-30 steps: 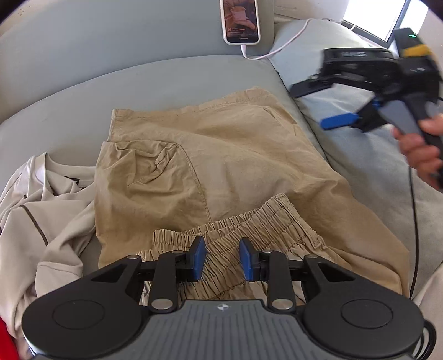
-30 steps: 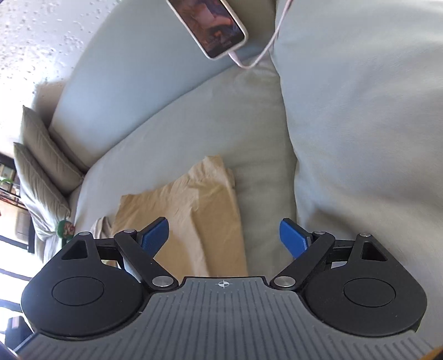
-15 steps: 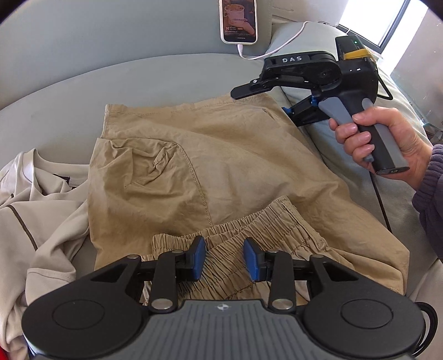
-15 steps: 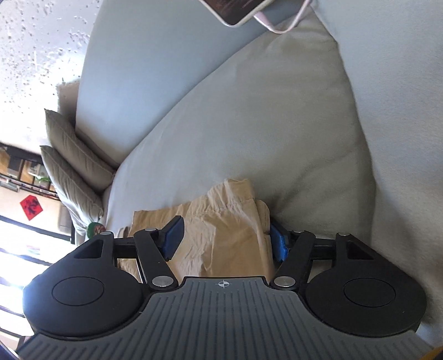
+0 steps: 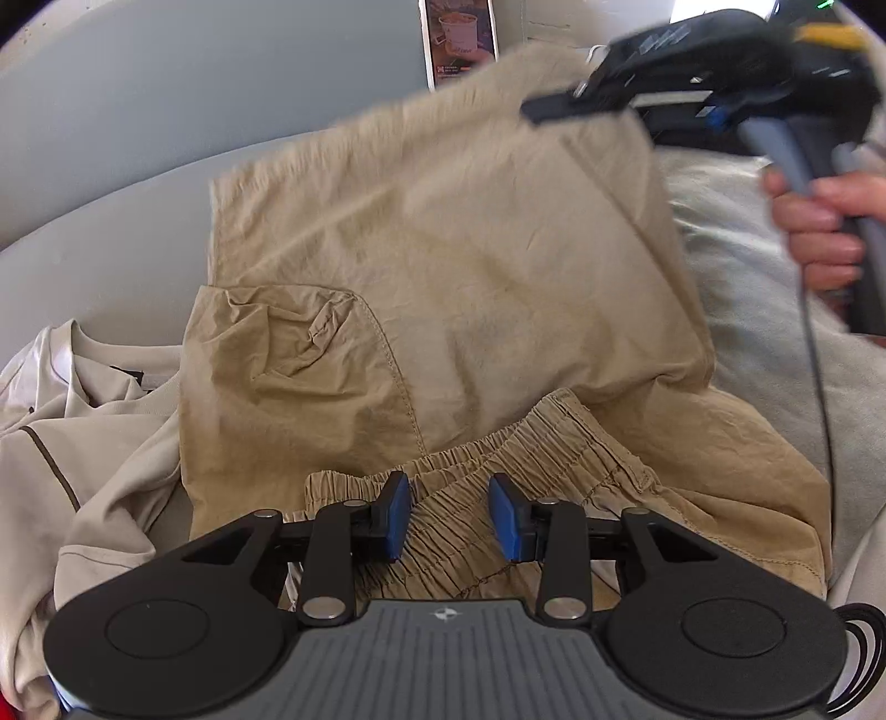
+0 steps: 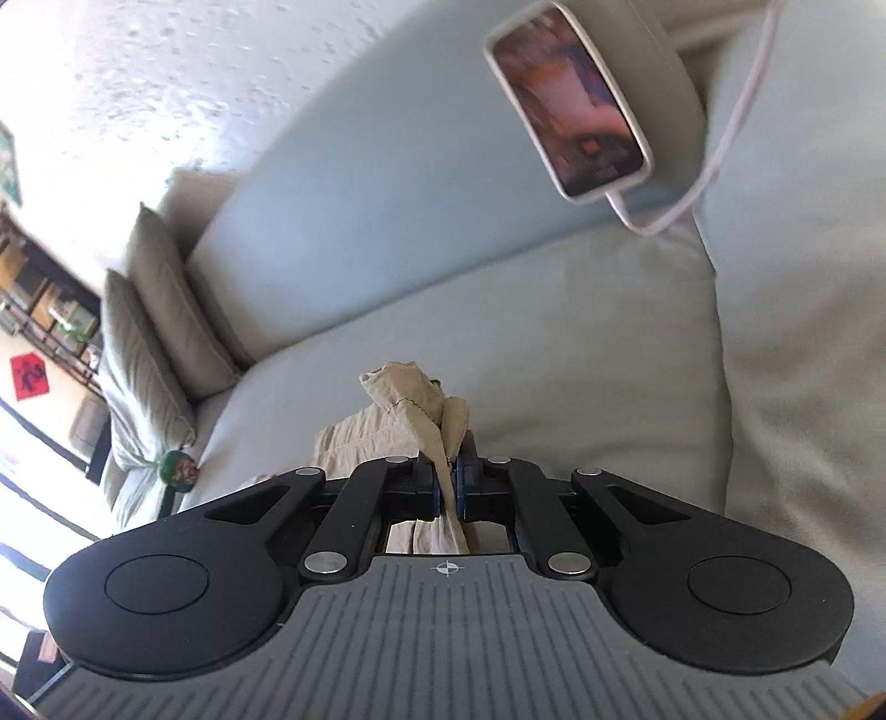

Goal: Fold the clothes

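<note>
1. On a pale grey sofa [image 5: 111, 221], a pair of tan shorts [image 5: 443, 266] is lying spread across the middle of the left wrist frame, with its gathered elastic waistband [image 5: 526, 443] sitting at the lower centre.
2. At the bottom centre of that frame, the left gripper [image 5: 449, 515] is hovering just over the waistband, its blue pads [image 5: 396, 512] standing apart with cloth showing between them and nothing pinched.
3. In the upper right of the same frame, the right gripper [image 5: 548, 108] is appearing blurred, with a hand [image 5: 819, 227] wrapping its grey handle; its tip is meeting the far hem corner of the shorts, which is rising off the cushion.
4. In the lower centre of the right wrist frame, the right gripper [image 6: 451, 487] is showing its jaws pressed together on a bunched fold of the tan shorts [image 6: 412, 399], the cloth sticking up above them.
5. At the left edge of the left wrist frame, a cream shirt [image 5: 72, 432] with a dark brown line is lying crumpled beside the shorts, touching them.
6. At the top centre of the left wrist frame, a phone [image 5: 458, 39] is leaning on the sofa back with its screen lit; in the upper right of the right wrist frame the phone [image 6: 570, 105] is showing a white cable [image 6: 720, 138] plugged in.
7. At the left of the right wrist frame, two grey cushions [image 6: 160, 332] are standing against the sofa arm.
</note>
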{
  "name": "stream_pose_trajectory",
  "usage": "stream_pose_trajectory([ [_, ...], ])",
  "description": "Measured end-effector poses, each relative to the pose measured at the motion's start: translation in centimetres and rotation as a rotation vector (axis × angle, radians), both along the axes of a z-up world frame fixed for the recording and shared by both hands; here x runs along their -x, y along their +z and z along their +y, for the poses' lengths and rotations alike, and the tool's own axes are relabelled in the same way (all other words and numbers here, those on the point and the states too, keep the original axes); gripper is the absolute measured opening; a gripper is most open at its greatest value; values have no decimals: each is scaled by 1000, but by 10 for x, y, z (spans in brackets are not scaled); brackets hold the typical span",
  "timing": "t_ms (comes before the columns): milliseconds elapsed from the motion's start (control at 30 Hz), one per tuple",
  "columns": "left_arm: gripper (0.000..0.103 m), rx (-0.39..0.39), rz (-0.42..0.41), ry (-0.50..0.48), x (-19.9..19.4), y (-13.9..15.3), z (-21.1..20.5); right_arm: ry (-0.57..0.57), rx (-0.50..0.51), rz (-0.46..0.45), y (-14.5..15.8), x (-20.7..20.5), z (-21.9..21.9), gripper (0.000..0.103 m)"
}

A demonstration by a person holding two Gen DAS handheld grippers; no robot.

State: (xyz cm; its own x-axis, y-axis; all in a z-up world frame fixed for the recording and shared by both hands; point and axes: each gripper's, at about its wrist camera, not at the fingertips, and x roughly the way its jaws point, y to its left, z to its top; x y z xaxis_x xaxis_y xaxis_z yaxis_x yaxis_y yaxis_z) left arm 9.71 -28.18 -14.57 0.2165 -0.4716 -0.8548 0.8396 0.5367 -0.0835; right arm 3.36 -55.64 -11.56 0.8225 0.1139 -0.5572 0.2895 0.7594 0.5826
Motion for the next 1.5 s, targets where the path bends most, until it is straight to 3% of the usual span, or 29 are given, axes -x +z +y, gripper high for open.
stream_pose_trajectory([
  [167,36,42,-24,74,9,14,12,141,237,-87,66,45,64,5],
  [233,32,95,7,153,13,35,37,191,351,-100,83,68,95,5],
  [333,33,190,22,244,27,74,92,274,505,-95,95,101,141,5],
  [400,33,236,-7,302,37,99,130,331,614,-73,91,125,172,5],
  [533,31,288,-89,424,46,138,187,516,866,35,54,167,241,5],
  [633,33,264,-182,416,44,148,171,679,1032,143,13,195,284,5],
  [733,48,245,-174,391,32,141,145,725,1120,180,-10,212,300,5],
  [900,46,262,-122,243,15,110,99,684,1107,182,0,217,297,5],
  [1000,17,159,-106,147,12,79,60,687,1125,203,0,222,297,5],
  [1033,0,103,-80,120,14,65,54,673,1112,216,2,222,295,5],
  [1067,0,50,-56,93,15,51,49,659,1100,229,5,222,294,7],
  [1133,0,16,-53,43,32,39,55,615,1014,275,16,223,286,16],
  [1200,0,21,-30,9,53,37,70,556,890,319,32,226,275,49],
  [1300,0,37,-20,-12,82,30,92,394,659,230,72,243,257,73],
  [1367,0,64,-23,12,89,27,102,272,520,160,95,245,244,80],
  [1433,0,92,7,62,87,26,108,156,412,125,104,230,231,79],
  [1500,0,104,30,85,84,26,109,82,368,125,99,200,226,57],
])
